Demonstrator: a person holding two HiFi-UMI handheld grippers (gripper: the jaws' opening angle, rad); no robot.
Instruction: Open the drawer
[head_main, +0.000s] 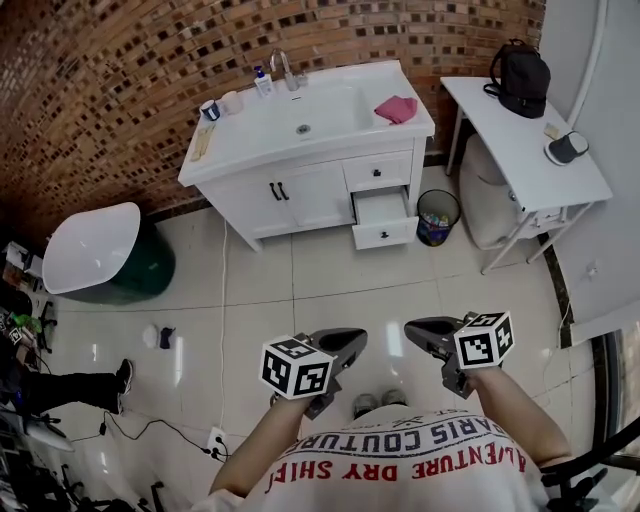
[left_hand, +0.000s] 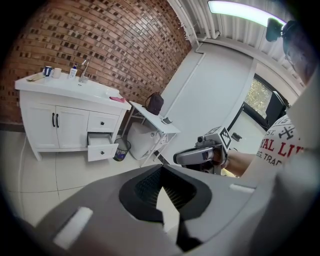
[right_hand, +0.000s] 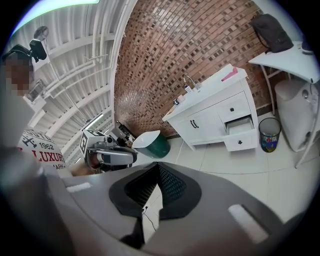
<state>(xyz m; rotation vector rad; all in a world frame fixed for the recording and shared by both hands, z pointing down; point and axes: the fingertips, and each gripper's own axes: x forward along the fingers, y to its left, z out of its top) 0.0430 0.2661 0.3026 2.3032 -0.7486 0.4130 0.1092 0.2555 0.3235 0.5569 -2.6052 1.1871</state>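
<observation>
A white vanity cabinet (head_main: 300, 190) stands against the brick wall. Its upper drawer (head_main: 378, 172) is closed. The lower drawer (head_main: 385, 234) is pulled out, with its white inside showing; it also shows in the left gripper view as the lower drawer (left_hand: 102, 151) and in the right gripper view as the lower drawer (right_hand: 239, 141). My left gripper (head_main: 348, 342) and right gripper (head_main: 420, 331) are held close to my body, far back from the cabinet. Both are shut with nothing between the jaws. The left gripper (left_hand: 162, 200) faces the right gripper (left_hand: 197, 155) beside it, and the right gripper (right_hand: 155, 192) faces the left gripper (right_hand: 112, 155).
A patterned waste bin (head_main: 437, 217) stands right of the open drawer. Further right is a white folding table (head_main: 520, 150) with a black backpack (head_main: 520, 78). A white and green tub (head_main: 100, 255) sits at the left. Cables (head_main: 150, 430) and another person's foot (head_main: 122, 377) lie low left.
</observation>
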